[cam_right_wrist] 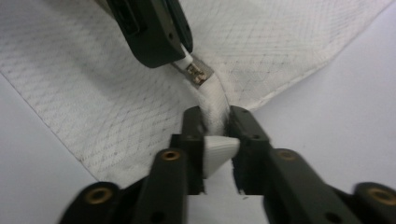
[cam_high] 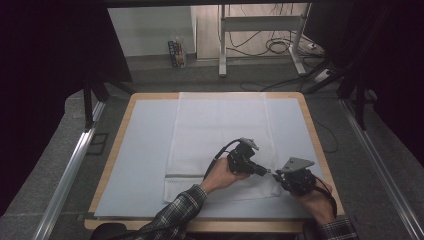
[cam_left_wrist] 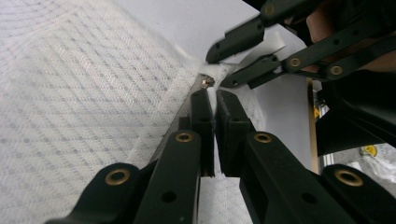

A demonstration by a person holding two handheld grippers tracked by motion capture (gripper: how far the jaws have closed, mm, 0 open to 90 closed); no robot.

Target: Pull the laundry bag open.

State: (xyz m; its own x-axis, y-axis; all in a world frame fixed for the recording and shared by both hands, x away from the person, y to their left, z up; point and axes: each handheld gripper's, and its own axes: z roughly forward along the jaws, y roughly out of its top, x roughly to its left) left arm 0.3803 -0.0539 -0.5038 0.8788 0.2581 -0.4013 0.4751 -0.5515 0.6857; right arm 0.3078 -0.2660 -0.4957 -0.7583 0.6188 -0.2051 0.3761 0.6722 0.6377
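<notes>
Right now my left gripper (cam_left_wrist: 214,100) has its jaws nearly closed on a thin fold of the white mesh laundry bag (cam_high: 220,135) beside its zipper pull (cam_right_wrist: 198,73). My right gripper (cam_right_wrist: 215,122) is pinched on the bag's bunched edge, tip to tip with the left. The bag lies flat on the pale blue table cover (cam_high: 145,160), toward my right.

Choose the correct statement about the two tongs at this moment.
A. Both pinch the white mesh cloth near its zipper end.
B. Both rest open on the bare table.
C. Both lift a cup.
A: in each gripper view the jaws close on the white mesh cloth; the left tongs and right tongs meet beside the zipper pull.
</notes>
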